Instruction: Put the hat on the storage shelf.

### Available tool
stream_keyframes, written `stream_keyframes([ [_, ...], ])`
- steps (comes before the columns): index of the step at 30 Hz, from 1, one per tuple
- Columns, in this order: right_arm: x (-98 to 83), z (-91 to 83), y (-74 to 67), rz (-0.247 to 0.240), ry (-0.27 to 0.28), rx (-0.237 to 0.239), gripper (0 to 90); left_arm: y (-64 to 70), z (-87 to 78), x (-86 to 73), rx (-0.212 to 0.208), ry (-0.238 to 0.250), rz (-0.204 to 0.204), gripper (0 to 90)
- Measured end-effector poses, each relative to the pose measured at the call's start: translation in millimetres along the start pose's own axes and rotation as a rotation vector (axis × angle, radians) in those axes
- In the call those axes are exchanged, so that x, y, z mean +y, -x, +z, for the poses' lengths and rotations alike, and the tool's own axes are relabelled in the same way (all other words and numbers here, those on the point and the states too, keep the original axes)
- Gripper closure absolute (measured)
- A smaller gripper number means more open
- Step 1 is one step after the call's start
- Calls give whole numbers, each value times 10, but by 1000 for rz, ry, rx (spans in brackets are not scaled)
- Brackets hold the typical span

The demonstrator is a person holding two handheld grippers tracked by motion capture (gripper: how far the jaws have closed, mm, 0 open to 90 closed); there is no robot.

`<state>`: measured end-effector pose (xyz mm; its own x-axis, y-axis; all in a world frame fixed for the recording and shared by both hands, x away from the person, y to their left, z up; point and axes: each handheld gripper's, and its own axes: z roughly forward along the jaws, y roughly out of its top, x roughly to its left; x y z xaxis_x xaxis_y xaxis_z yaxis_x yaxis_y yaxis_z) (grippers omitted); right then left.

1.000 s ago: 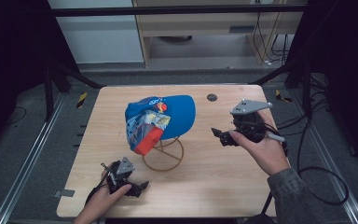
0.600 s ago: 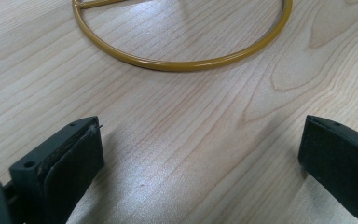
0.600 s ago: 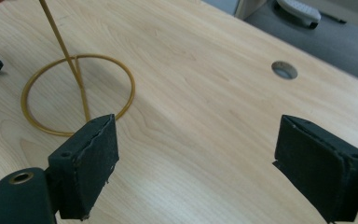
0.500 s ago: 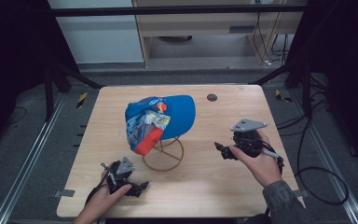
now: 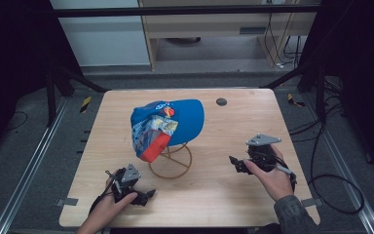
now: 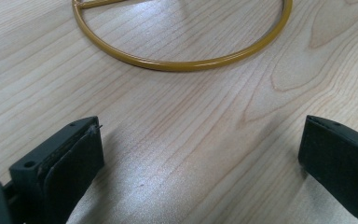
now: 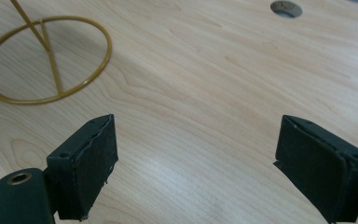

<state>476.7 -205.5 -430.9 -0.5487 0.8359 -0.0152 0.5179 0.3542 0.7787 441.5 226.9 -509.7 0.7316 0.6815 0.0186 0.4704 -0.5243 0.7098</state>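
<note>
Jaws of the left gripper (image 5: 143, 196) stand wide apart with bare wood between them (nothing held, nothing touched); in the left gripper view its two black jaws frame an empty stretch of table (image 6: 186, 154), and the yellow ring base of the wire stand (image 6: 182, 63) curves across just ahead of them. That gripper sits at about 7 o'clock from the stand, near the table's front edge, the person's left hand (image 5: 108, 210) wrapped around it.

The right gripper (image 5: 234, 164) is spread just as wide and also grips nothing; the right gripper view shows its jaws over plain tabletop, with the stand's ring (image 7: 44, 60) off toward 10 o'clock and a round hole in the table (image 7: 285, 8) up near 1 o'clock. It lies at roughly 3 o'clock from the stand, well apart from it, held by the right hand (image 5: 272, 175).

The blue cap (image 5: 182, 119) rests on top of the wire stand (image 5: 170, 163) near the table's middle. Its crown sits toward 2 o'clock and its brim droops toward 7 o'clock, so the long axis runs on that diagonal. A crinkled snack packet (image 5: 151, 134) with a red lower end lies against the cap's brim side, hanging down over the stand; whether it is tucked inside the cap cannot be told.
</note>
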Motion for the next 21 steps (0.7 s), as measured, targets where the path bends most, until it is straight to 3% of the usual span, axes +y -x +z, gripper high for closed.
stream_keyframes([
  [18, -430, 257, 53, 97, -73, 12, 118, 1, 0, 0, 1, 0, -1, 0],
  [21, -470, 305, 55, 93, -96, 5, 117, 2, -1, 0, 3, 0, -1, 0],
])
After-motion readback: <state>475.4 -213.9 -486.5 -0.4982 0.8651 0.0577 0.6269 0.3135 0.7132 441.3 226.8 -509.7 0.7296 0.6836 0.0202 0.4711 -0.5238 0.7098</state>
